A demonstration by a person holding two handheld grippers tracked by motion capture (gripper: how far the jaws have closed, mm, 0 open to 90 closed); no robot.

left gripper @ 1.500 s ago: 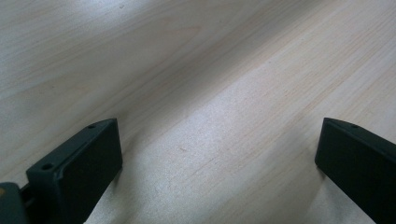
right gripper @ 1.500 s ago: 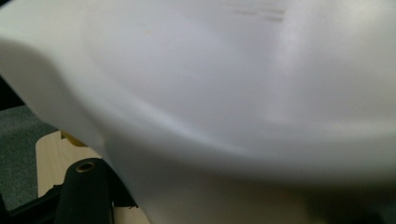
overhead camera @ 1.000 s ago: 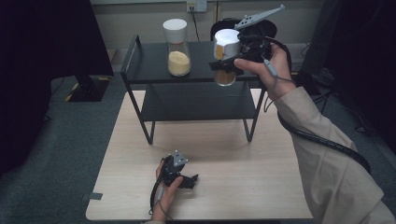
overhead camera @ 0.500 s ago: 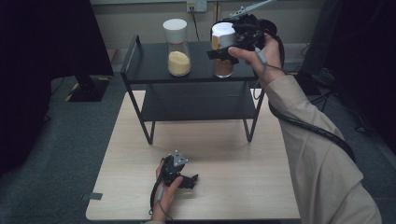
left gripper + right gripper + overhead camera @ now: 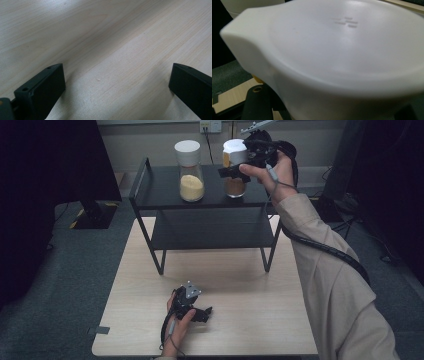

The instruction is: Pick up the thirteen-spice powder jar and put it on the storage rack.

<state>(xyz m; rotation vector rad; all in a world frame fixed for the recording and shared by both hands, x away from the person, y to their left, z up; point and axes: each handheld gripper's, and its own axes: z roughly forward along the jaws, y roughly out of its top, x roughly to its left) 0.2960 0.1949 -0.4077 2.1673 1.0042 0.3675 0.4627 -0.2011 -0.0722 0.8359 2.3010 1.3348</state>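
Note:
A clear jar of brown powder (image 5: 234, 187) with a white lid (image 5: 235, 150) is at the right end of the black rack's top shelf (image 5: 160, 185). My right gripper (image 5: 234, 170) is shut on it just under the lid. I cannot tell whether the jar's base touches the shelf. In the right gripper view the white lid (image 5: 337, 50) looms close above one black jaw. A second jar with yellow powder (image 5: 190, 182) stands to its left on the shelf. My left gripper (image 5: 202, 312) rests low on the wooden table (image 5: 250, 290), open, with bare wood between its jaws (image 5: 117, 85).
The rack has a lower shelf (image 5: 210, 232) with nothing on it and stands at the table's far side. A black cable (image 5: 325, 251) trails from the right gripper along the sleeve. Grey carpet (image 5: 75, 270) surrounds the table, and a wall socket (image 5: 210, 126) is behind the rack.
The right hand has carried the brown jar from the shelf's front edge farther back over the top shelf. The left gripper has stayed where it was.

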